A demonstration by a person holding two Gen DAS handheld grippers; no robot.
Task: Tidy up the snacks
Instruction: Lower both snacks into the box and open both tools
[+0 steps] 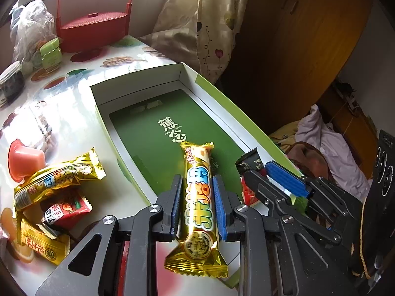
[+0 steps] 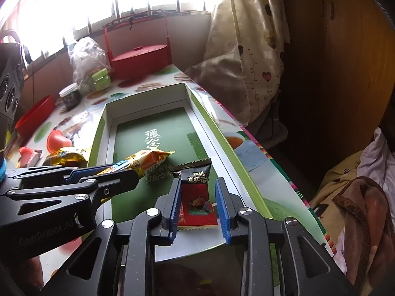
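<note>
The open green-rimmed cardboard box (image 1: 197,79) has most of its green floor bare. Left tongs (image 1: 197,185), slightly apart, straddle a gold foil-wrapped snack bar (image 1: 197,197) over the near rim. Right tongs (image 2: 197,190) stand loosely around a red-and-black sachet (image 2: 196,197), pads not pressing.

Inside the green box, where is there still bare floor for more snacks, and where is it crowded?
The green box is bare across its far half, from the printed characters to the far white wall. Its near end is crowded: the gold bar in the left gripper and the red-black packet in the right gripper.
</note>
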